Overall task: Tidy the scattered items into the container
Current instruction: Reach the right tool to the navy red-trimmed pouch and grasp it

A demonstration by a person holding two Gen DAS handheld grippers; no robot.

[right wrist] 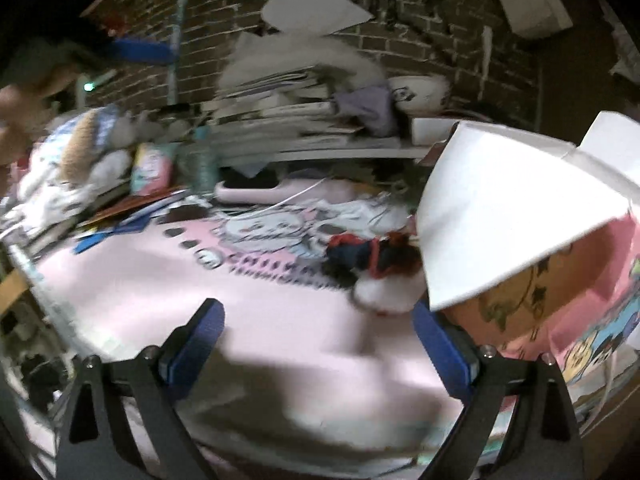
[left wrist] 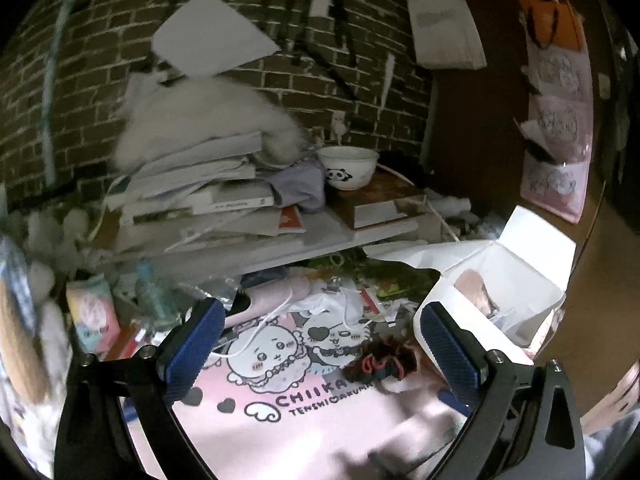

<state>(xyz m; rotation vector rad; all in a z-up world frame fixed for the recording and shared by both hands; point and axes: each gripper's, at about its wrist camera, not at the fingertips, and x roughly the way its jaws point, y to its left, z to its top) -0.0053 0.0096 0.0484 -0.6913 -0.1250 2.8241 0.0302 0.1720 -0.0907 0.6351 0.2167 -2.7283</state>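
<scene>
A pink cartoon-print mat (left wrist: 280, 408) (right wrist: 200, 300) covers the desk. On it lies a dark red and navy scrunchie (left wrist: 380, 360) (right wrist: 372, 256), beside a small white fluffy item (right wrist: 380, 296). An open white box (left wrist: 520, 280) (right wrist: 512, 208) stands at the right; its flaps are raised and pink things show inside. My left gripper (left wrist: 320, 344) hovers open above the mat, with the scrunchie just ahead between its blue pads. My right gripper (right wrist: 316, 352) is open and empty over bare mat, its right finger close to the box.
A messy stack of books and papers (left wrist: 208, 196) sits on a white shelf at the back, with a panda bowl (left wrist: 348, 166) and brick wall behind. A pink hairbrush (left wrist: 272, 296), white cable, plush toys (right wrist: 80, 152) and a pastel packet (left wrist: 92, 312) crowd the left.
</scene>
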